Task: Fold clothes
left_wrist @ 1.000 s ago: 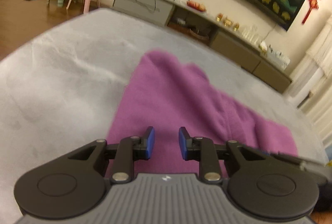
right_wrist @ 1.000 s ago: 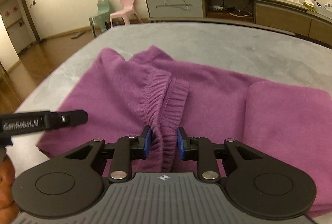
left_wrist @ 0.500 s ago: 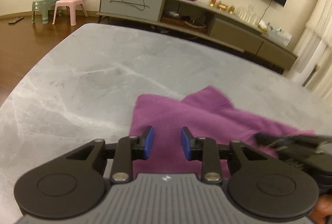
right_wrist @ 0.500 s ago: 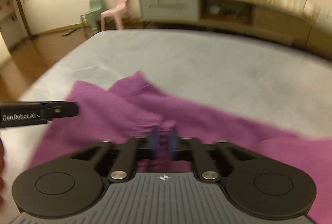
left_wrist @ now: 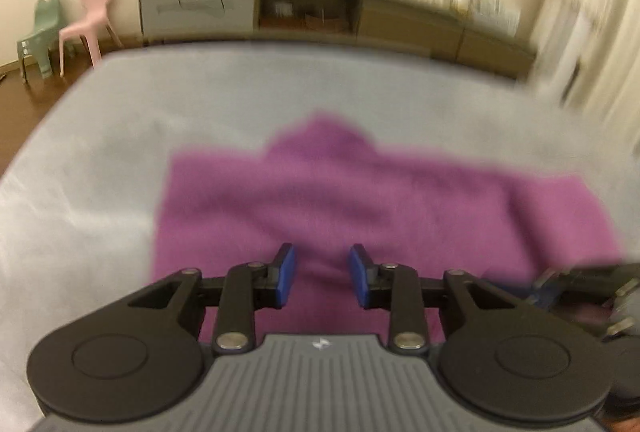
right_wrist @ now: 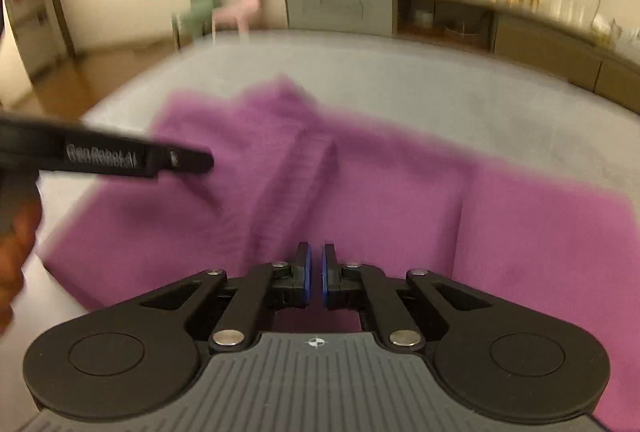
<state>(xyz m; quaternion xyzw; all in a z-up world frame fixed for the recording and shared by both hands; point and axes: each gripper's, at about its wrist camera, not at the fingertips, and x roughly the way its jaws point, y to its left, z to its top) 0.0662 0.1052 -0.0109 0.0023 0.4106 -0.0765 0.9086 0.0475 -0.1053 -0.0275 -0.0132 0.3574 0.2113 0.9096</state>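
While the purple garment lies spread on the grey tabletop, both grippers tilt downward over its near edge. The left gripper holds its blue fingers partly apart above the cloth, nothing pinched between them. The right gripper has its fingers a narrow slit apart and opening, with no cloth caught in the gap. A hand grips the left tool, whose side reads "GenRobot.AI".
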